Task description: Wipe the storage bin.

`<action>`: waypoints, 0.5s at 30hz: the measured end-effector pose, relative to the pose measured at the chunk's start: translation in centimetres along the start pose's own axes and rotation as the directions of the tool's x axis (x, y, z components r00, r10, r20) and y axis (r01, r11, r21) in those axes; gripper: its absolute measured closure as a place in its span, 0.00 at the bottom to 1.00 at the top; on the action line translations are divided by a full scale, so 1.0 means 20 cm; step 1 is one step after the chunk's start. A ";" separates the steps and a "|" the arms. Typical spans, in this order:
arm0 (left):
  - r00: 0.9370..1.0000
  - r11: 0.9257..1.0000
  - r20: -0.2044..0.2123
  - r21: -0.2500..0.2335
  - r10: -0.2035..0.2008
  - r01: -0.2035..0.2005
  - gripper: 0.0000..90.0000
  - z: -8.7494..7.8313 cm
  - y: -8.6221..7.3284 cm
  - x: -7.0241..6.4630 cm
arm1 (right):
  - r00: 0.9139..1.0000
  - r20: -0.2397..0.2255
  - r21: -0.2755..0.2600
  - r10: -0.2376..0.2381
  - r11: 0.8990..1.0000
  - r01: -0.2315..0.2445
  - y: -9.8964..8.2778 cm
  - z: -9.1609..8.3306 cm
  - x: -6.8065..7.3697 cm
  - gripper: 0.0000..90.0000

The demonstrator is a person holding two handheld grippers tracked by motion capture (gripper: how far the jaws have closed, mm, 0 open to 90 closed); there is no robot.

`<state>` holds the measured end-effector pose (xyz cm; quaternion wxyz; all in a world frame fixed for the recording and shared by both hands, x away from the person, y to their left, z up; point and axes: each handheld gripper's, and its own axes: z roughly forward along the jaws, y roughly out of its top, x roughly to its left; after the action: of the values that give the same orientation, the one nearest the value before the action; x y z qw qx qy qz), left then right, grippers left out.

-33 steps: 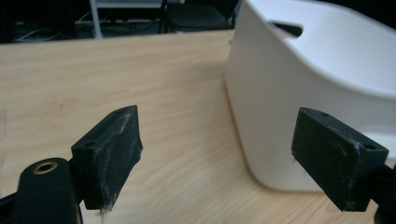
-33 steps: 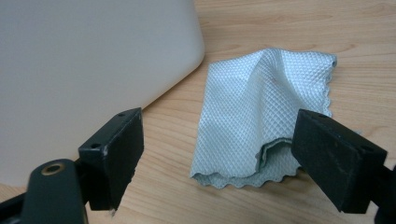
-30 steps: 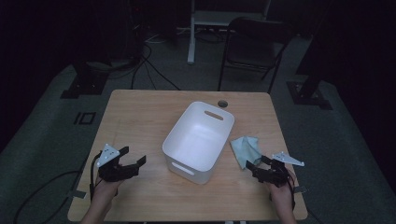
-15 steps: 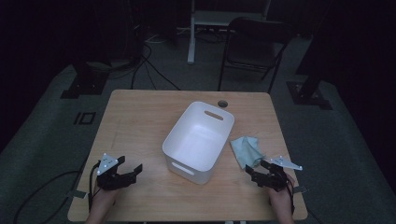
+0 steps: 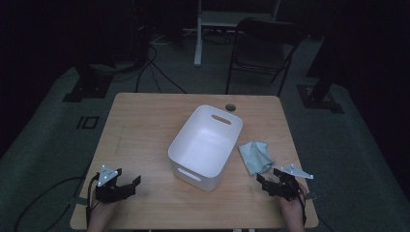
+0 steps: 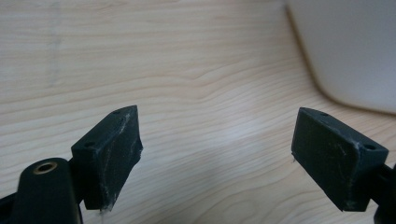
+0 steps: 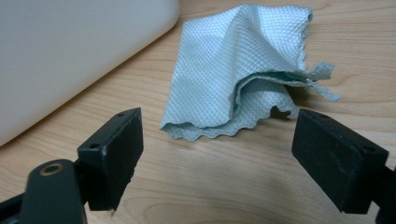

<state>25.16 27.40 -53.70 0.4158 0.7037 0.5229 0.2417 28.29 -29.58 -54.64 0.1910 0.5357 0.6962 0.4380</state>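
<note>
Pale-green cloth (image 5: 256, 155) lies crumpled on the wooden bench (image 5: 145, 125), just beside the right-hand long wall of the white bin (image 5: 205, 140), at about four o'clock from the bin's middle in the high view. Against the high view of a second ago, the left gripper (image 5: 129, 186) has dropped toward the near edge of the bench and now sits at about seven o'clock from the bin, well apart from it; the right gripper (image 5: 263, 182) has slipped back a little as well and sits just short of the cloth's near edge, at about five o'clock from the bin. Bin and cloth lie where they lay then. Both pairs of fingers stand wide apart with nothing between them: bare wood shows between the left fingers (image 6: 109, 154) in the left gripper view, and in the right gripper view the cloth (image 7: 238, 74) lies beyond the right fingers (image 7: 114, 154), untouched. The cloth is folded over itself into a rough wedge; its long axis runs roughly from eleven o'clock to five o'clock in the high view, nearly in line with the bin's side, and its scalloped hem faces the right gripper.
</note>
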 end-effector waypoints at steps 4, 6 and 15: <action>0.999 1.000 -0.054 0.006 -0.009 0.010 0.18 0.00 -0.01 0.03 | 1.000 0.012 0.004 -0.004 1.000 0.004 0.00 0.01 -0.01 0.18; 0.996 1.000 -0.084 0.002 -0.013 0.013 0.18 -0.01 -0.01 0.04 | 1.000 0.016 0.008 -0.006 1.000 0.006 -0.01 0.01 -0.01 0.18; 0.988 1.000 -0.152 0.022 -0.015 0.018 0.18 0.01 -0.04 0.07 | 0.998 0.069 -0.031 0.015 0.999 -0.013 -0.01 -0.01 -0.05 0.18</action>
<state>25.30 28.80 -54.56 0.3687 0.6837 0.5615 0.2852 28.38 -30.60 -54.97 0.2201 0.5523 0.6788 0.4310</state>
